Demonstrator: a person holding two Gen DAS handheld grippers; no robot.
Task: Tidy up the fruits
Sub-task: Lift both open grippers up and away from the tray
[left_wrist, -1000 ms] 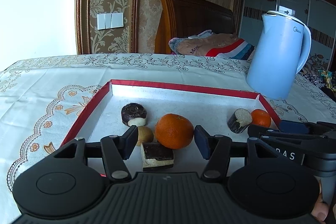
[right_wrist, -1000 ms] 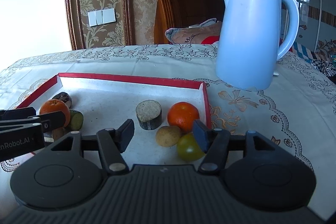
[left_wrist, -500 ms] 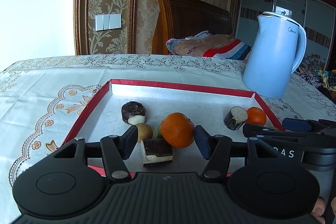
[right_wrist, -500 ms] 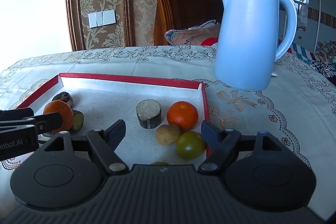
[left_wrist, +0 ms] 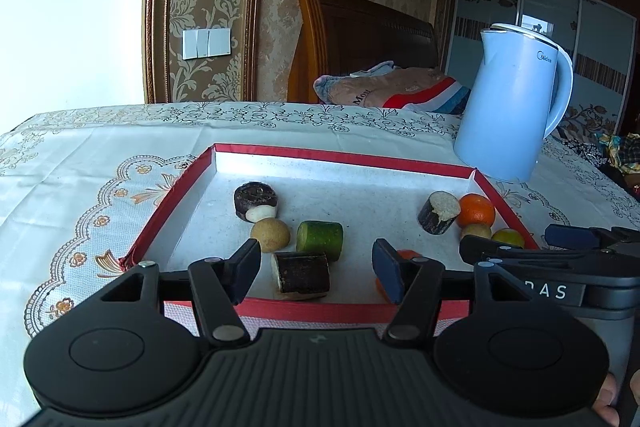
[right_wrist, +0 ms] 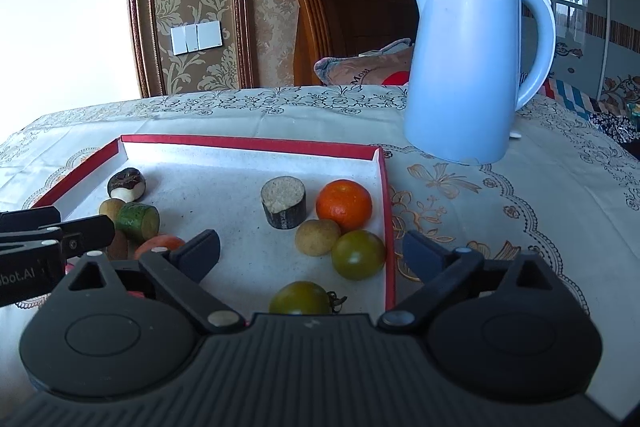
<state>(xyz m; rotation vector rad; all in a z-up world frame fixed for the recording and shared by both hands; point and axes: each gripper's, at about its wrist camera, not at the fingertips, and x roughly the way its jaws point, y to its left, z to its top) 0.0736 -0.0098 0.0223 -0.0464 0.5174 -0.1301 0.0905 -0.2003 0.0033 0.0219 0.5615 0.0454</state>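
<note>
The right gripper (right_wrist: pixel 311 254) hangs over the near right corner of the red-rimmed tray (right_wrist: pixel 248 143), its jaws having just been opening and now spread wide with nothing pinched. A green tomato (right_wrist: pixel 301 298) lies just below the gap, partly hidden by the gripper body. A second green tomato (right_wrist: pixel 358 254) sits between the fingers, a little farther out and free of both pads, touching a small tan fruit (right_wrist: pixel 317 236). Beyond those stand an orange (right_wrist: pixel 344 203) and a dark cut cylinder (right_wrist: pixel 284 202).

The left gripper (left_wrist: pixel 316 266) hovers over the tray's near left part, jaws half spread after widening slightly, gripping nothing. A dark block (left_wrist: pixel 301 274) lies between its fingers, clear of both. Another orange (left_wrist: pixel 404 255) peeks from behind its right finger (left_wrist: pixel 387 275). Farther out lie a green cylinder (left_wrist: pixel 320 235) and a tan ball (left_wrist: pixel 270 235). A blue kettle (right_wrist: pixel 468 67) stands on the tablecloth (right_wrist: pixel 500 195) beyond the tray's far right corner.
</note>
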